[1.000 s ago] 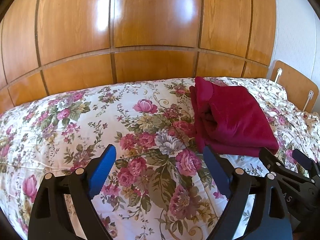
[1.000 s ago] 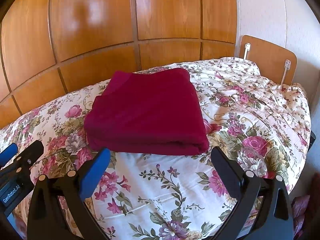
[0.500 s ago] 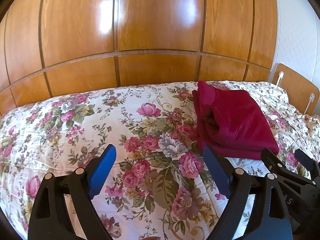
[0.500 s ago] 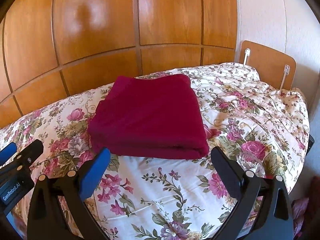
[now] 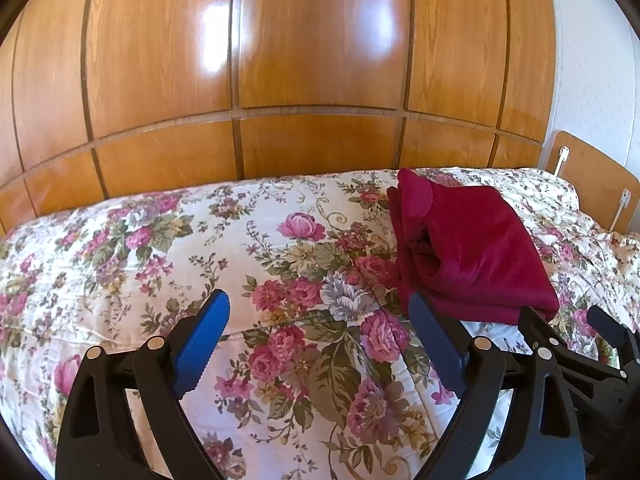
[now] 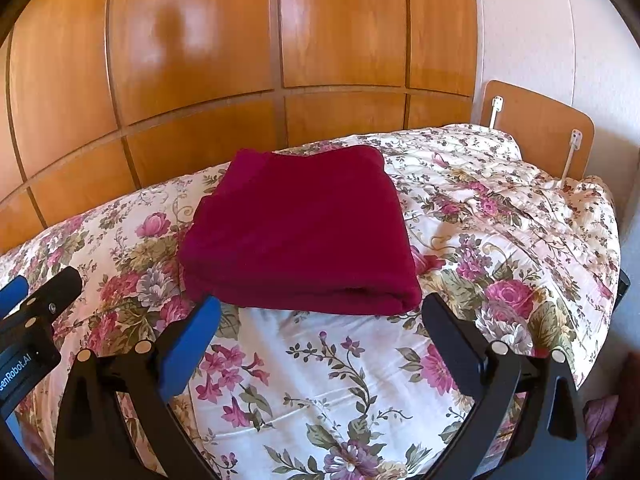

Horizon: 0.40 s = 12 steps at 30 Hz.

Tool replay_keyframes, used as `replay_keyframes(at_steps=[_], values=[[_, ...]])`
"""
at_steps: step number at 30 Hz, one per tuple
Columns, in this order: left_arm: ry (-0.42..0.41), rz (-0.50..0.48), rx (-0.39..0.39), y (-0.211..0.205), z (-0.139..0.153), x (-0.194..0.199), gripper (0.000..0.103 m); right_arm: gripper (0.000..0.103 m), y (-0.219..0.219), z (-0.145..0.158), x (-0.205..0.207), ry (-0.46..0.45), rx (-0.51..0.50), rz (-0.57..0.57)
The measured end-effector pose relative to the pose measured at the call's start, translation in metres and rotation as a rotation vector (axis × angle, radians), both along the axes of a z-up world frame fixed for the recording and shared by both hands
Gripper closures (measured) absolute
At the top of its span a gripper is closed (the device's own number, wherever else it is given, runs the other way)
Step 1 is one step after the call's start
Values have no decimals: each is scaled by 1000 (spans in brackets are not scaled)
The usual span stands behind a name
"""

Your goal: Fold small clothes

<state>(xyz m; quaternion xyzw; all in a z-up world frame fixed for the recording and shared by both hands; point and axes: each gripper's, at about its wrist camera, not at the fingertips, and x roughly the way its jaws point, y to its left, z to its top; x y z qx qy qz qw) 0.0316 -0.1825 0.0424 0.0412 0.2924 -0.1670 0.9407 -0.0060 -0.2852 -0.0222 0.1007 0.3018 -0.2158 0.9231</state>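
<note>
A dark red garment (image 6: 300,228) lies folded in a thick rectangle on the floral bedspread (image 6: 320,360). In the left wrist view the same folded garment (image 5: 468,248) sits at the right, its layered edges facing left. My right gripper (image 6: 320,316) hovers just in front of the fold's near edge, open, with nothing between its blue-padded fingers. My left gripper (image 5: 318,314) is open too, over bare bedspread (image 5: 200,248) to the left of the garment. The right gripper (image 5: 576,344) shows at the left view's right edge, and the left gripper (image 6: 36,296) at the right view's left edge.
A glossy wooden panelled wall (image 5: 320,80) runs behind the bed. A wooden headboard (image 6: 540,128) with white cords stands at the right, beside a pale wall (image 6: 560,40). The bed's right edge (image 6: 612,280) drops off near the right gripper.
Both grippers have drawn slightly back and up from the garment, so it sits a little lower in both views. The garment itself has not moved.
</note>
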Motion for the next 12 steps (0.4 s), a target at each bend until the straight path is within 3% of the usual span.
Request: replay_keyframes(at_steps=[7, 12], values=[[56, 18, -19, 3, -7, 6, 13, 3, -3, -3, 1, 7, 7, -2], [45, 11, 10, -3, -12, 4, 13, 3, -2, -4, 2, 10, 6, 2]])
